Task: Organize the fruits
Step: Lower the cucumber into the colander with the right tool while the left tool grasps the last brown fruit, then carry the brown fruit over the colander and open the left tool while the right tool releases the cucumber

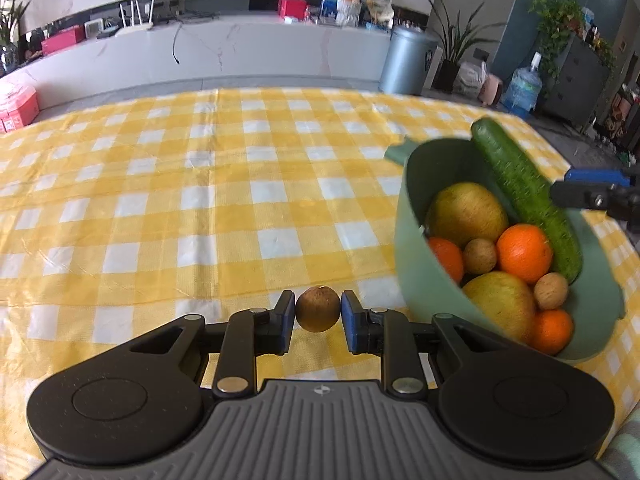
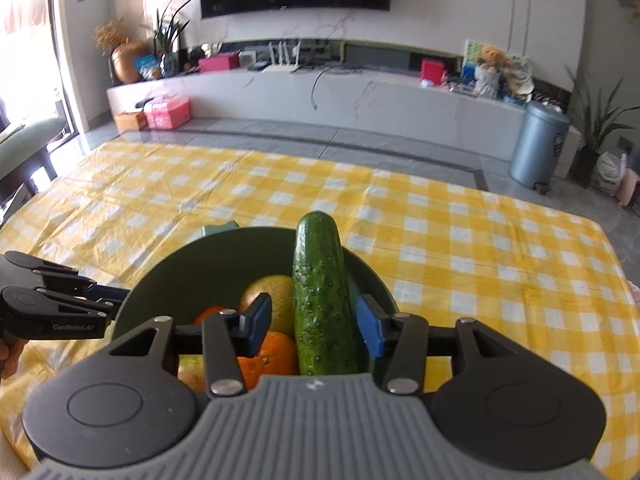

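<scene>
On my left wrist view the left gripper (image 1: pixel 318 314) sits low in the centre of the frame, angled down at the yellow checked tablecloth (image 1: pixel 160 208). Its blue pads (image 1: pixel 286 320) are pinched on a small brown round fruit (image 1: pixel 317 308), one pad on each side, and the fruit looks to be held just over the cloth. Everything to the left of that grip is bare cloth.

To the right, at middle right of the same frame, stands the green bowl (image 1: pixel 404 232), just beside the gripper. In it lie two yellowish apples (image 1: pixel 466 214), three oranges (image 1: pixel 524 252), two more small brown fruits (image 1: pixel 480 256) and a cucumber (image 1: pixel 524 196) leaning on the far right rim with its tip poking above it. At the right edge I see the right gripper (image 1: pixel 592 188) reaching in toward the cucumber.

On my right wrist view, the left gripper shows at the left edge, side-on, with a bit of a hand (image 2: pixel 8 354) behind it at lower left. In the centre the right gripper (image 2: pixel 314 326) tilts down over the bowl, its fingers spread on either side of the cucumber. The left pad (image 2: pixel 258 326) stands clear of it; the right pad (image 2: pixel 370 330) is just beside it, and I cannot tell whether it touches. The cucumber rests in the bowl, not gripped.
</scene>
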Available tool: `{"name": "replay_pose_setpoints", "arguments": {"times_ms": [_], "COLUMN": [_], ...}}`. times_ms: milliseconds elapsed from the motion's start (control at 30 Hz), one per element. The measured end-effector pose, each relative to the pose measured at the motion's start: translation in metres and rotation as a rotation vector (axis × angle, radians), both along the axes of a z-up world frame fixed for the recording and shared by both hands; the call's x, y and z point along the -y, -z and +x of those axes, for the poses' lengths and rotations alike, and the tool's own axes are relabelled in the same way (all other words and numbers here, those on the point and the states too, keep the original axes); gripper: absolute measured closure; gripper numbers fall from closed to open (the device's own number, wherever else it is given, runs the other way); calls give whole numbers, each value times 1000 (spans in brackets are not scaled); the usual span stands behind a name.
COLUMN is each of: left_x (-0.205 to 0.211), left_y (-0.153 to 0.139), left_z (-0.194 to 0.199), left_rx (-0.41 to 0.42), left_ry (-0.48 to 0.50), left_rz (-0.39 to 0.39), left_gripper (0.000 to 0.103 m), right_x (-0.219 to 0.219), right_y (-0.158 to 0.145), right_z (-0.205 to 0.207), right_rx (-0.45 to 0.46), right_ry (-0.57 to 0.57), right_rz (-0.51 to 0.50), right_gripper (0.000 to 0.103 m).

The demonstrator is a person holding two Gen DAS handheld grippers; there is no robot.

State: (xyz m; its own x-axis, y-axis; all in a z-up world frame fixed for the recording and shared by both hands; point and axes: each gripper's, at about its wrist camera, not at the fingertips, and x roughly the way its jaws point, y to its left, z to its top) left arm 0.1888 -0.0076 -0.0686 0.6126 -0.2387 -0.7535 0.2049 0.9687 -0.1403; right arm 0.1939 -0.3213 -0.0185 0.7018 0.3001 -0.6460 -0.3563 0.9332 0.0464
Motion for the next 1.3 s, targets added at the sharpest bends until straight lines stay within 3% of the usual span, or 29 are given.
{"name": "replay_pose_setpoints", "arguments": {"times_ms": [67, 267, 433, 567, 867, 1000, 1300], "left_x": [-2, 4, 26, 48, 85, 95, 104], "left_y": [-9, -44, -68, -76, -67, -58, -38], "left_z": [-7, -26, -37, -41, -34, -34, -22], "left_rx": [23, 105, 164, 190, 171, 161, 119], "left_ry": [-6, 4, 77, 138, 228, 246, 248], "left_rz": [-12, -45, -51, -33, 51, 114, 167], "left_gripper": [76, 76, 76, 76, 76, 76, 76], "right_x": [-2, -6, -11, -17, -18, -13, -10], "right_y": [-2, -3, 3, 10, 21, 26, 33], "right_z": [-9, -43, -76, -98, -107, -105, -96], "right_rx": [28, 90, 134, 193, 240, 245, 268], "right_ry": [21, 102, 167, 202, 233, 256, 294], "right_rz": [5, 53, 77, 28, 9, 28, 45], "right_gripper": [51, 51, 50, 49, 43, 42, 41]}}
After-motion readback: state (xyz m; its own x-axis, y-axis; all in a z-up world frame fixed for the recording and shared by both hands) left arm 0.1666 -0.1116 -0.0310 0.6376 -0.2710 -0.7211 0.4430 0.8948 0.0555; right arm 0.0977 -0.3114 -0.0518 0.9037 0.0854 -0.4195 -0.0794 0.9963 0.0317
